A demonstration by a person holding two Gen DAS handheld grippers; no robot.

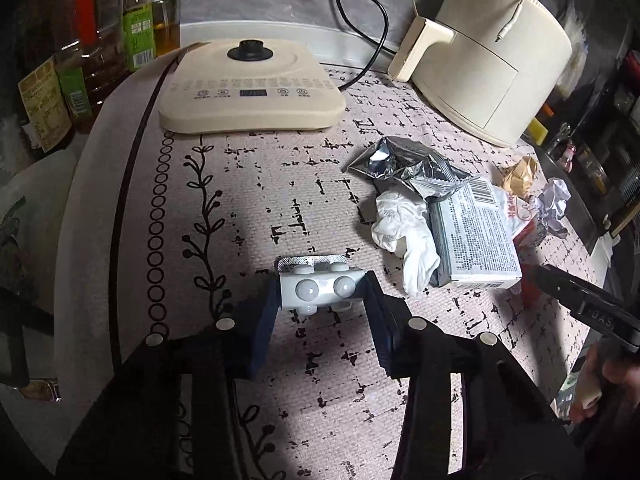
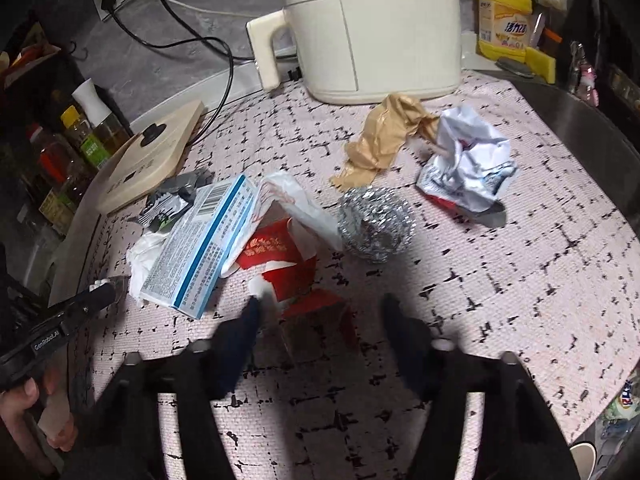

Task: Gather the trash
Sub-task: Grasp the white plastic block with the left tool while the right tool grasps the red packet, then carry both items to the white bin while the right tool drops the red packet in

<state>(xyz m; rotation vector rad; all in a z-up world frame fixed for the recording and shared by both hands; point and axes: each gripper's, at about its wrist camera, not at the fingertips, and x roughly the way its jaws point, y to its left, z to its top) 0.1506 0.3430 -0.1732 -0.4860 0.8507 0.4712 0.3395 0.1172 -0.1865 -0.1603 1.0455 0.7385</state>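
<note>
Patterned cloth covers the desk (image 1: 312,200), with a cream appliance base (image 1: 252,84) and a cream air fryer (image 1: 492,60) at its far side, ahead of the tools

Left wrist view: the left hand-held gripper (image 1: 322,296) pinches a white blister pack (image 1: 316,286) by its two side edges; both pads press against it. The pack's far end, with foil showing, rests on or just above the cloth. Ahead and to the right of this gripper lies the trash pile: a white crumpled tissue (image 1: 404,232), a printed carton (image 1: 472,236) touching it, and a silver foil wrapper (image 1: 404,164) just beyond. Bottles (image 1: 100,32) stand far to the left

Right wrist view: the right hand-held gripper (image 2: 320,308) is partly spread, with a red crumpled carton (image 2: 312,312) between its fingers. The image is blurred there; whether the pads press on the carton cannot be told. Directly ahead sits a steel wool scourer (image 2: 374,226); beyond it lie a tan crumpled tape strip (image 2: 384,140) and a white crumpled wrapper (image 2: 468,160). The printed carton lies ahead to the left
</note>
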